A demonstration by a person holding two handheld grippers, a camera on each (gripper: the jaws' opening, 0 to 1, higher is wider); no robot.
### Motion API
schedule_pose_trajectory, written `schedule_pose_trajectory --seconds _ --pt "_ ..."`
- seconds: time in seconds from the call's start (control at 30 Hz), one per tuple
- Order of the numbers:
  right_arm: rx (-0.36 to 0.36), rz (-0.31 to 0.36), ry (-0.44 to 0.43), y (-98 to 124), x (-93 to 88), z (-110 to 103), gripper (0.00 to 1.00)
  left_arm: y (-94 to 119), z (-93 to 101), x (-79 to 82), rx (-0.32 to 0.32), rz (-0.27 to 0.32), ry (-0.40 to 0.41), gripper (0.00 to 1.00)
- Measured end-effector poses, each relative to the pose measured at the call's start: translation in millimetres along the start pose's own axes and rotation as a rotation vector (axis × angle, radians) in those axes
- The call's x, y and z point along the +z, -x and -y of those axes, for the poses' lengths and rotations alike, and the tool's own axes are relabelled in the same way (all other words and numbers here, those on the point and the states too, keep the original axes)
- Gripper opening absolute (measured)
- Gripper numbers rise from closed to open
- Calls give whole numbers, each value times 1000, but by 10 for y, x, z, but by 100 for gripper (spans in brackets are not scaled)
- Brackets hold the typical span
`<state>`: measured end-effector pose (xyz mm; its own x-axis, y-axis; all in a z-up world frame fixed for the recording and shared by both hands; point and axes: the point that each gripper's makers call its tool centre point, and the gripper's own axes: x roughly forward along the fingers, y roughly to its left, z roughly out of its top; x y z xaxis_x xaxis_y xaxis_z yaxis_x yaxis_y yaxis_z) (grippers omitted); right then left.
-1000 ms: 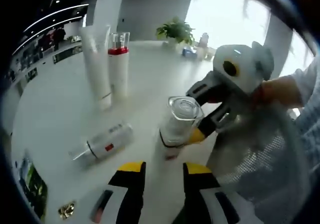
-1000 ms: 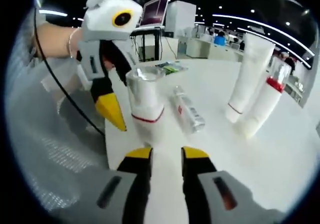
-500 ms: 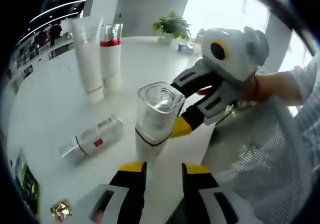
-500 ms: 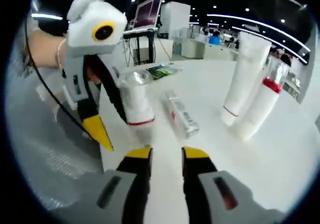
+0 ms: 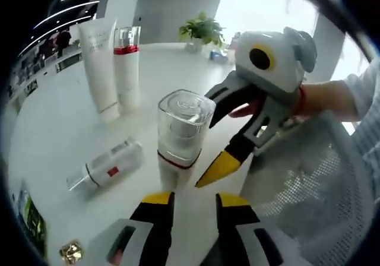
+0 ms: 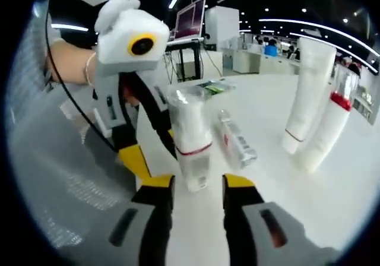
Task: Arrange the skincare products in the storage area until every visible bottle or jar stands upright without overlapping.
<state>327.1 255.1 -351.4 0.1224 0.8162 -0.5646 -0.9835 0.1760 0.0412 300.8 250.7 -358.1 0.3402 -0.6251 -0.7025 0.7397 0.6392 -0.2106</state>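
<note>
A white pump bottle with a clear square cap [image 5: 181,138] [image 6: 190,135] stands upright on the white table [image 5: 53,129], just ahead of my left gripper [image 5: 194,200], which is open with nothing between its jaws. My right gripper [image 5: 217,141] reaches in from the right, its jaws spread open beside the bottle. In the right gripper view the bottle's base sits between the open right gripper [image 6: 198,184] tips, and the left gripper [image 6: 153,153] stands open to its left. A small clear bottle [image 5: 107,166] [image 6: 237,144] lies on its side close by.
A tall white tube [image 5: 98,64] [image 6: 309,94] and a red-collared white bottle [image 5: 126,64] [image 6: 329,129] stand together farther off. A potted plant [image 5: 205,31] is at the table's far side. A mesh chair back [image 5: 309,206] is at the table's edge.
The capped bottle was tilted with the right gripper's jaws against it; it now stands upright and those jaws have spread apart. Both cameras shifted slightly.
</note>
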Motion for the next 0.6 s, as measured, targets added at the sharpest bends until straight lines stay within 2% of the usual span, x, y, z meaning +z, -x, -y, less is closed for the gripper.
schedule_pose_trajectory --seconds 0.13,0.2,0.4,0.6 --pt "16 21 9 -56 96 -12 29 31 -58 5 15 7 4 29" --pt "17 21 12 -66 96 -12 24 37 -72 22 22 16 0 29" --pt "16 40 22 -34 66 19 23 86 -140 23 47 26 2 29" --pt "-16 42 21 77 8 226 23 108 -186 29 62 34 22 29"
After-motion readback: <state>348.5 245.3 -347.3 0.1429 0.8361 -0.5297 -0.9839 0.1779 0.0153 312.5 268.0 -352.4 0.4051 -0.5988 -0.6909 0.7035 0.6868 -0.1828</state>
